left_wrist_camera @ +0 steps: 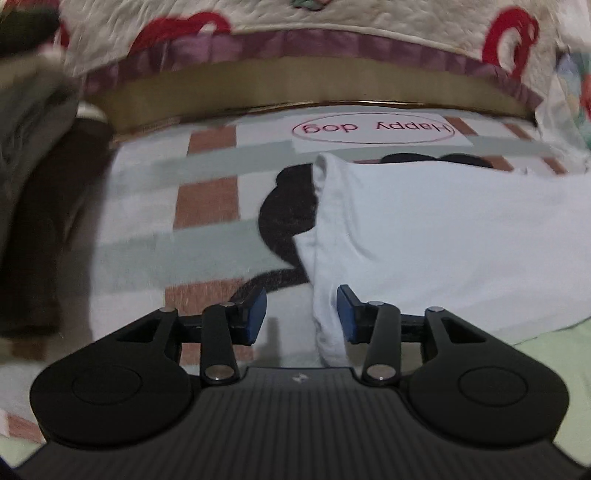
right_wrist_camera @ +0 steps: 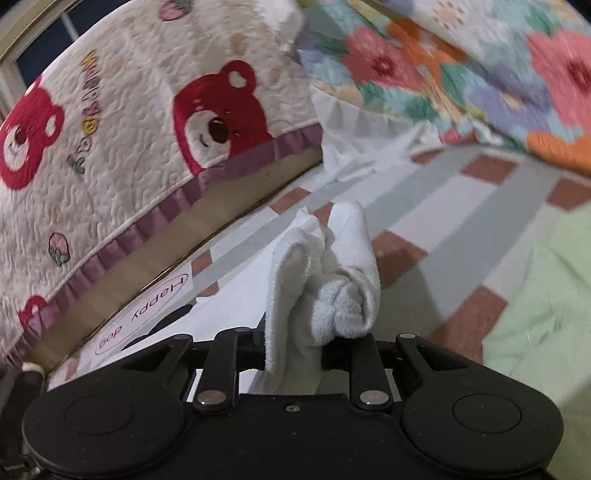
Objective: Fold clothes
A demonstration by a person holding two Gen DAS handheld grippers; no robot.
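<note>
The left claw (left_wrist_camera: 301, 314), black with blue pads (left_wrist_camera: 347, 314), stands with its jaws apart, low over a bed covered by a checked blanket of white, grey-green and brown squares (left_wrist_camera: 207, 192). A white soft-cloth garment (left_wrist_camera: 424, 240) lies flat on that blanket, ahead of the left claw and spreading off to its right; its near left edge hangs as a narrow fold that runs down between the two open pads, close beside the right-hand pad, though whether it touches that pad cannot be told. A black printed figure (left_wrist_camera: 284, 218) on the blanket is half hidden under the garment's left edge, so its shape is hard to make out. Farther ahead lies a white label with "Happy dog" in a red oval (left_wrist_camera: 373, 129), seen upside down, and beyond it a tan bed rail (left_wrist_camera: 295, 85) under a cream quilted cover with red bear faces and a purple frill (left_wrist_camera: 258, 22), blurred and cut off at the top.

The right claw (right_wrist_camera: 295, 350) is clamped on a bunched corner of the white garment (right_wrist_camera: 332, 273), which rises in thick terry-like folds straight ahead of it and hides its pads completely. To that claw's left runs the bear quilt (right_wrist_camera: 129, 129); ahead and to the right lies a blurred flowered quilt (right_wrist_camera: 461, 74); at its near right a pale green sheet (right_wrist_camera: 546, 295) is cut off by the frame.
</note>
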